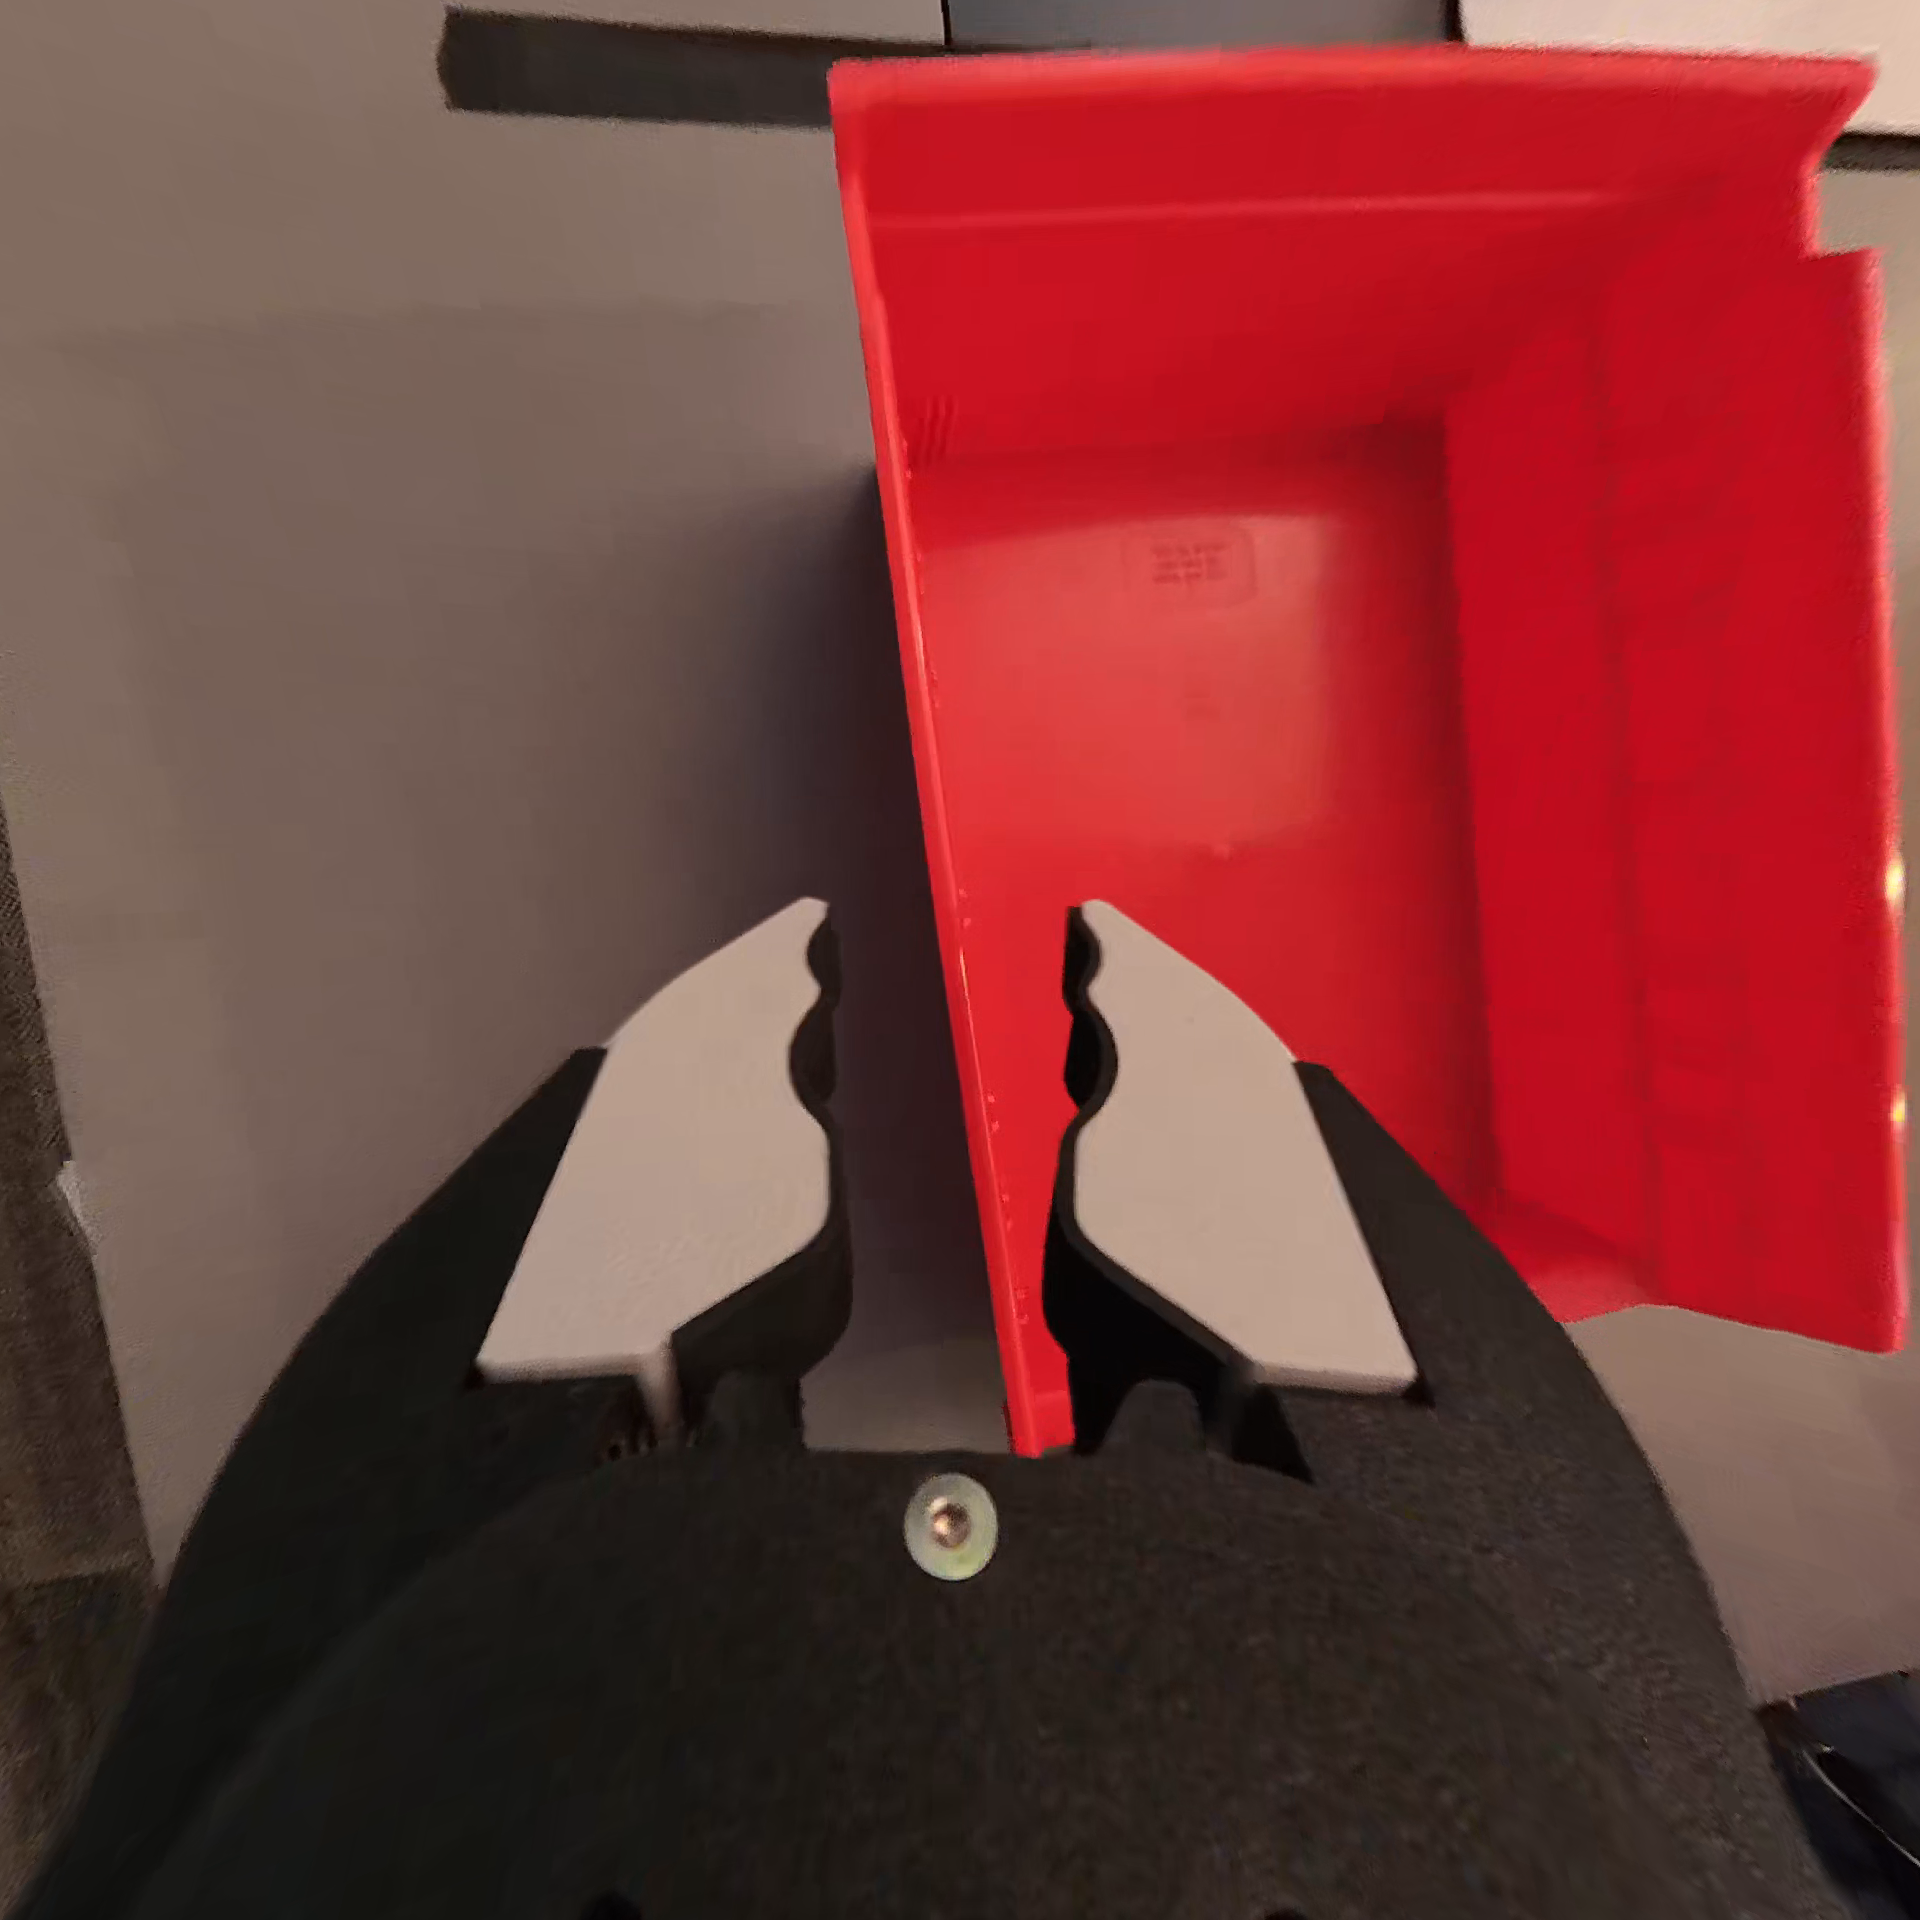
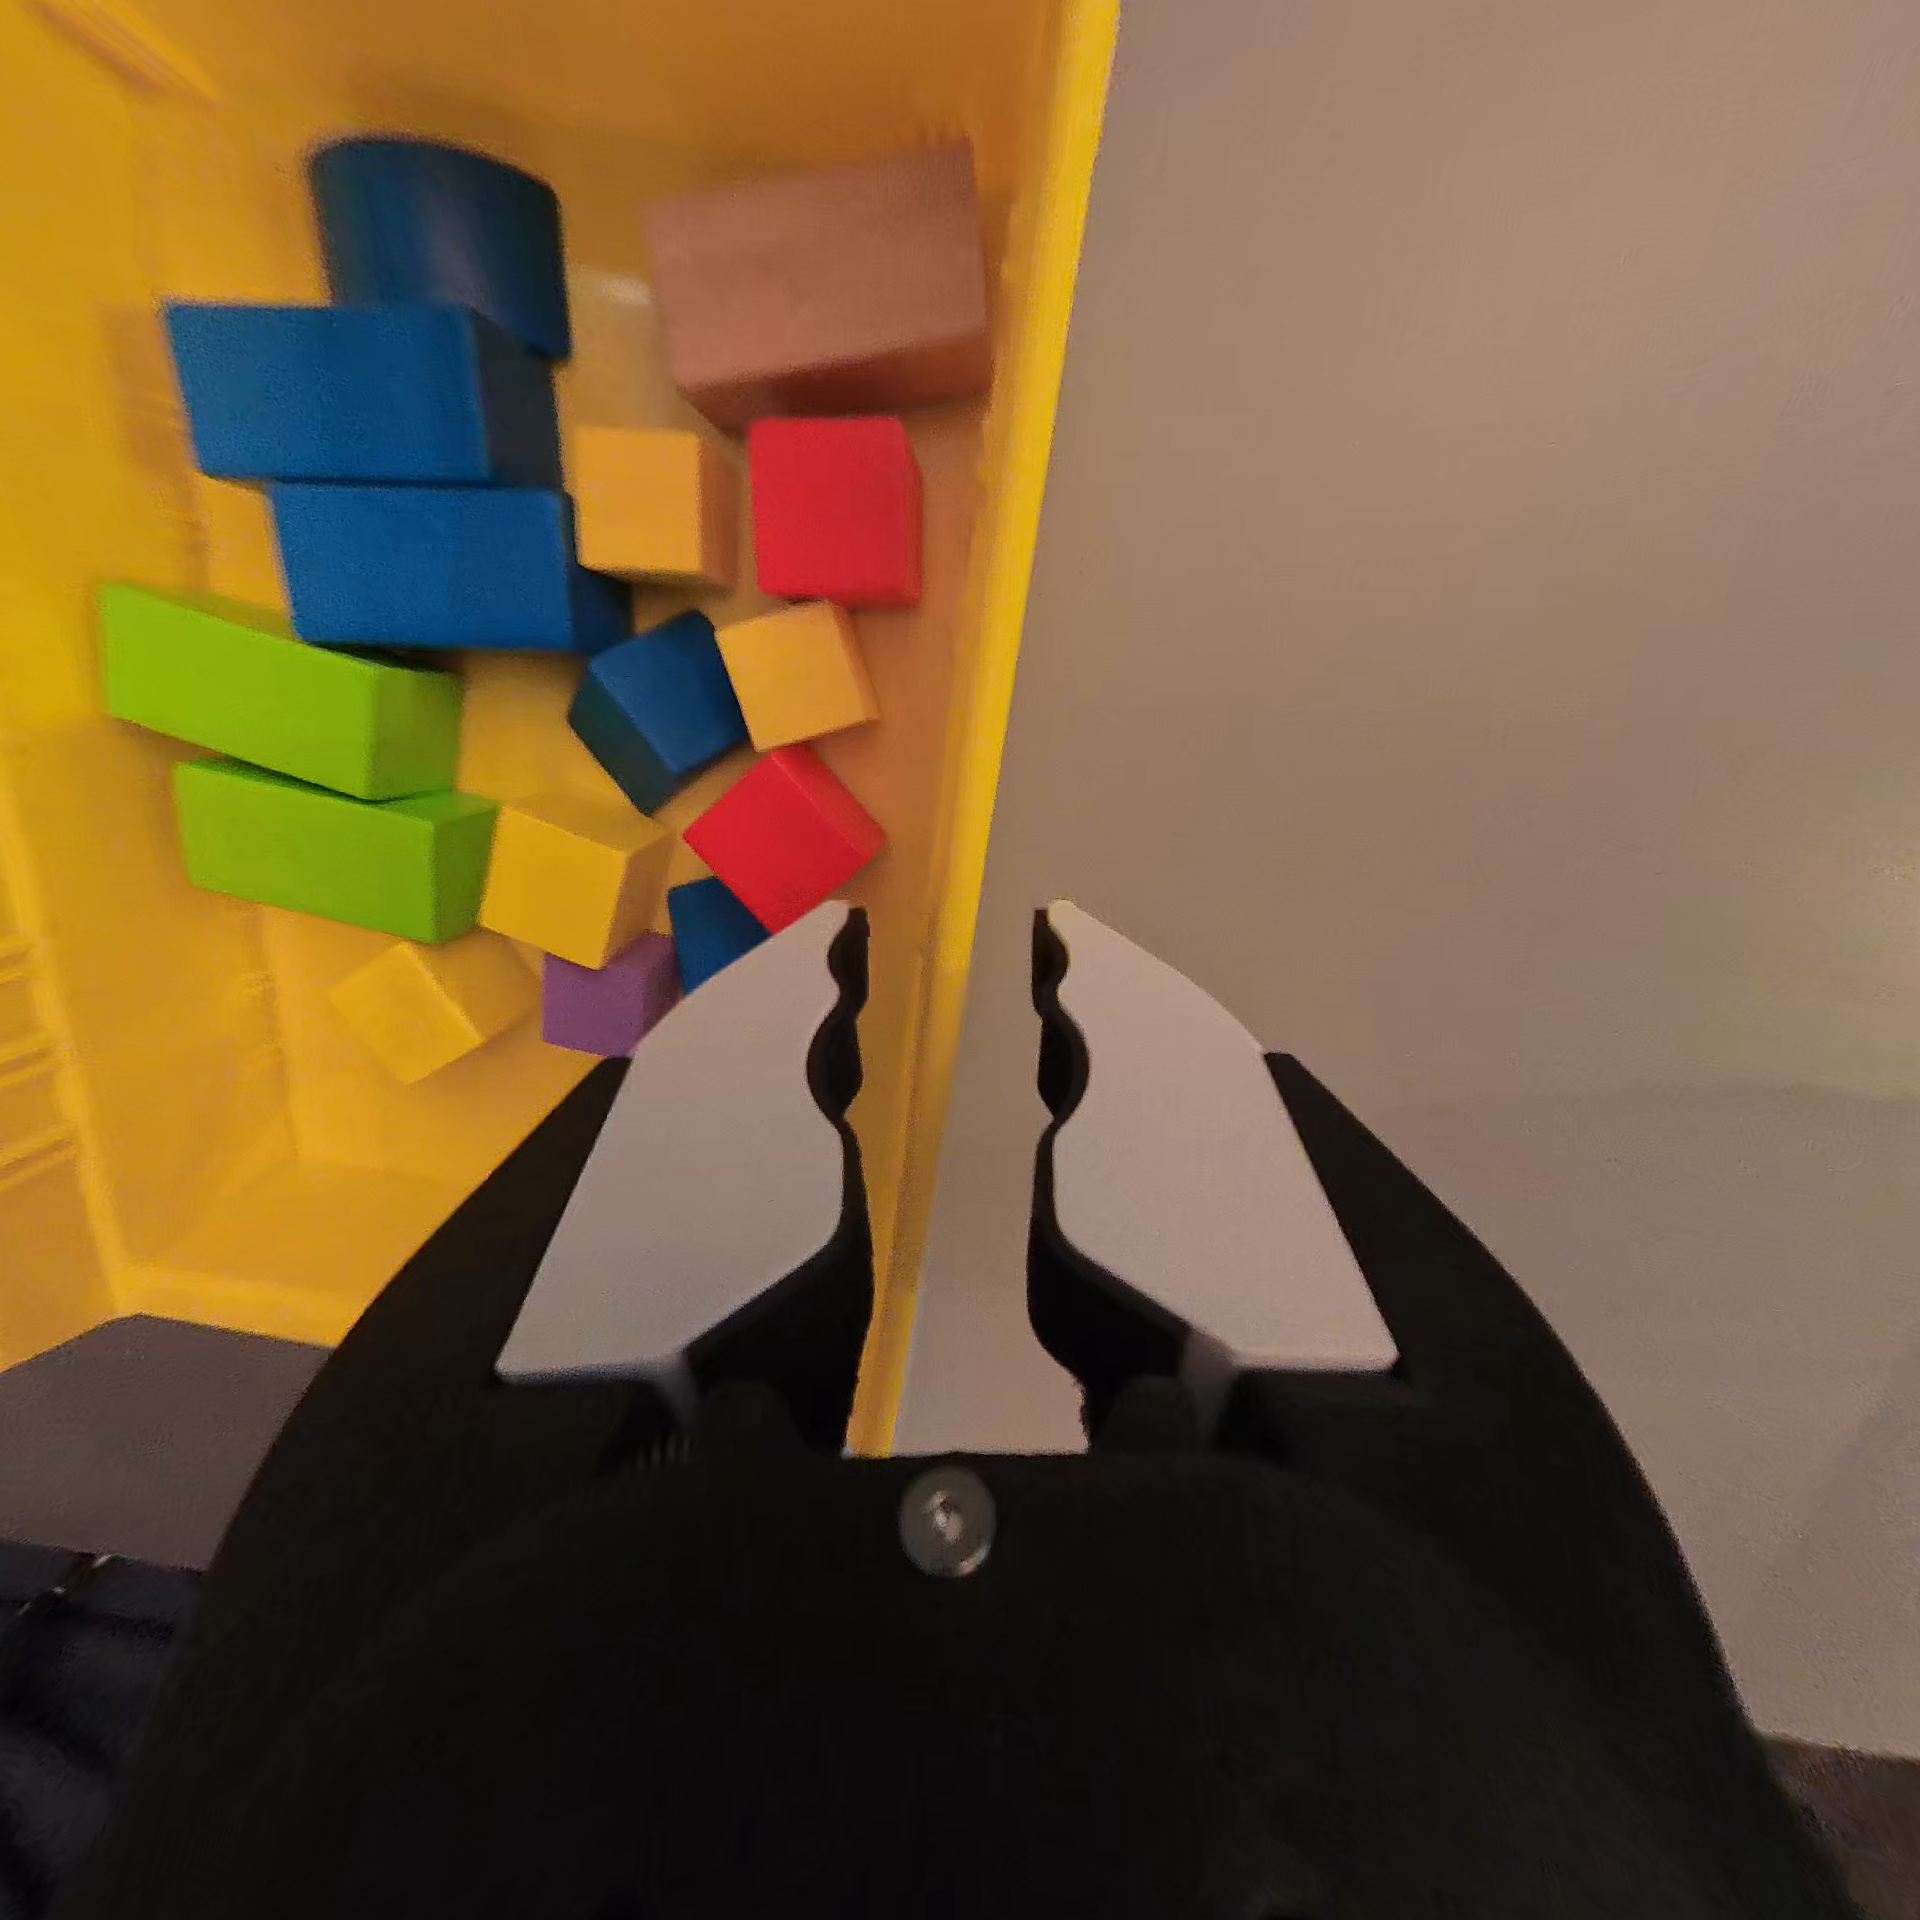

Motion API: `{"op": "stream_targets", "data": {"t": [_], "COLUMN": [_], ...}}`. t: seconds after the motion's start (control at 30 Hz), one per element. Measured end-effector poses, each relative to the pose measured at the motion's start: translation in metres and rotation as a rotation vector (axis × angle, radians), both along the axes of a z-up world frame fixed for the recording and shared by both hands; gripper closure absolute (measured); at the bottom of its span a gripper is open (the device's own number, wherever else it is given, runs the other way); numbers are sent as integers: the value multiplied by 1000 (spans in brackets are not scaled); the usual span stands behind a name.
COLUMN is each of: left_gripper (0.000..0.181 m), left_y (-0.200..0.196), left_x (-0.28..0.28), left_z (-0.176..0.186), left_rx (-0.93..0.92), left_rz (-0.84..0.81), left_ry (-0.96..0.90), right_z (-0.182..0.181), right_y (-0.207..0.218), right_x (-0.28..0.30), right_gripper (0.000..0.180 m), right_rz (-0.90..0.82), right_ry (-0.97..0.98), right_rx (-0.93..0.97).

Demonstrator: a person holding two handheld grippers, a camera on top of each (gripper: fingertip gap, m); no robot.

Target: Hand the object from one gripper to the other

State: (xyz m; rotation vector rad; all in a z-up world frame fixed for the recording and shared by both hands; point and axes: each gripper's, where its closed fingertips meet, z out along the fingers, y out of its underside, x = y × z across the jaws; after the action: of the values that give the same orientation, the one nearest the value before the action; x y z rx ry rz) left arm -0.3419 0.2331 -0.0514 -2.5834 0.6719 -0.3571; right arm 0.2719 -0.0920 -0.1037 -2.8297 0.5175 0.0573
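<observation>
A: Left gripper (image 1: pixel 948 914)?
B: Fingers partly open, straddling the side wall of an empty red plastic bin (image 1: pixel 1351 675); wall touches the right finger only, no clamp.
A: Right gripper (image 2: pixel 948 914)?
B: Same gap, astride the wall of a yellow plastic bin (image 2: pixel 1049 520), not pinching. Inside: jumbled coloured wooden blocks (image 2: pixel 540 623).
A: Surface?
B: Plain grey table (image 1: pixel 416 623) under both bins.

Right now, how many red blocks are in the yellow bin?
2. One red block sits below the brown block, close to the yellow bin wall. The other red block lies tilted lower down, near the right gripper. More may be hidden underneath.
</observation>
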Motion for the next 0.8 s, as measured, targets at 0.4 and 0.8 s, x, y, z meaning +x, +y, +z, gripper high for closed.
{"op": "stream_targets", "data": {"t": [0.4, 0.8], "left_gripper": [175, 173], "left_y": [-19, -31], "left_x": [0, 29], "left_z": [-59, -61], "left_rx": [-269, -269], "left_rz": [-58, -141], "left_ry": [184, 292], "right_z": [-28, -28], "right_y": [-7, -4], "right_x": [-11, -20], "right_gripper": [173, 173], "right_rz": [10, -4], "right_ry": [134, 133], "right_rx": [-104, -129]}}
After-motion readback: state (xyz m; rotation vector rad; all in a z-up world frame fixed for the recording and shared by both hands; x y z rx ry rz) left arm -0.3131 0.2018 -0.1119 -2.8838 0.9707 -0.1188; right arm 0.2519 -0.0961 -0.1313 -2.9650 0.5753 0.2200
